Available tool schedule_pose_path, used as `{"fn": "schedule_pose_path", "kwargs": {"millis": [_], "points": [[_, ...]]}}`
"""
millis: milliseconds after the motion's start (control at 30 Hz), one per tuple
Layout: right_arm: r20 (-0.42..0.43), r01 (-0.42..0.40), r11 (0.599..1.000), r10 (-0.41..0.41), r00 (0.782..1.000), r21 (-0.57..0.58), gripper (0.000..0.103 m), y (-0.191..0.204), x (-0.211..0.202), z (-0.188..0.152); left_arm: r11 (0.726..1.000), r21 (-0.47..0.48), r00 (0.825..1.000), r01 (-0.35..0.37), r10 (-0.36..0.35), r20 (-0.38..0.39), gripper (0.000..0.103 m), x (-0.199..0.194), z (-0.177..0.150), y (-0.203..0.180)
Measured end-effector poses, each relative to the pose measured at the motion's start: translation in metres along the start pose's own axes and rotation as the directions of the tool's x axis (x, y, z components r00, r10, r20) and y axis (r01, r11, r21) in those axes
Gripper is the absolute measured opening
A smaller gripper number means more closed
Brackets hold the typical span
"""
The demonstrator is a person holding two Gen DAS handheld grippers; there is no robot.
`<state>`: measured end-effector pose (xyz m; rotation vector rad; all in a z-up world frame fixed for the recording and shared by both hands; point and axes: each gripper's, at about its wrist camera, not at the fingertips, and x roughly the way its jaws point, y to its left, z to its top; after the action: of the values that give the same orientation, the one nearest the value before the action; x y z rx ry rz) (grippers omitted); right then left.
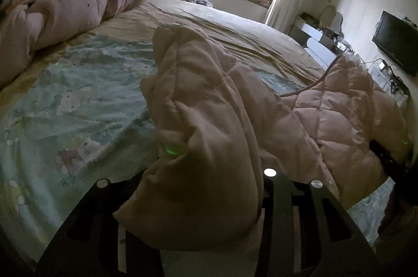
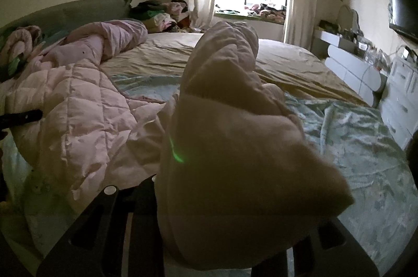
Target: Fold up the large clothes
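A bunched fold of the pink quilted jacket fills each wrist view, hiding the fingertips. The left tongs and right tongs each grasp a clump of it. The jacket sprawls across the bed, near a rolled pink duvet, with a dresser beside.

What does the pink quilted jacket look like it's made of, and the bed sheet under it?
Pink quilted jacket: likely thin synthetic shell over puffy padding, faint sheen, diamond stitching, crinkly creases. Bed sheet: looks like soft woven cotton, matte, printed with cartoon figures, lightly wrinkled.
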<state>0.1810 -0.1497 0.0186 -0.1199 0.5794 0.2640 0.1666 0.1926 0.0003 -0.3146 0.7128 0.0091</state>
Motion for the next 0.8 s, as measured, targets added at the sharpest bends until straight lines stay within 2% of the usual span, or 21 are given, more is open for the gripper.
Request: {"fn": "schedule_pose_path", "kwargs": {"millis": [433, 633, 800], "points": [[-0.110, 0.021, 0.979, 0.002, 0.994, 0.202, 0.030, -0.037, 0.025, -0.038, 1.000, -0.021, 0.999, -0.023, 0.022, -0.035, 0.034, 0.007, -0.020, 0.011], [-0.185, 0.048, 0.949, 0.011, 0.983, 0.311, 0.033, -0.053, 0.042, -0.059, 0.999, -0.032, 0.998, -0.038, 0.036, -0.054, 0.037, 0.014, -0.026, 0.016], [-0.241, 0.076, 0.921, 0.020, 0.970, 0.383, 0.041, -0.062, 0.054, -0.072, 0.998, -0.043, 0.996, -0.054, 0.051, -0.072, 0.042, 0.022, -0.033, 0.019]]}}
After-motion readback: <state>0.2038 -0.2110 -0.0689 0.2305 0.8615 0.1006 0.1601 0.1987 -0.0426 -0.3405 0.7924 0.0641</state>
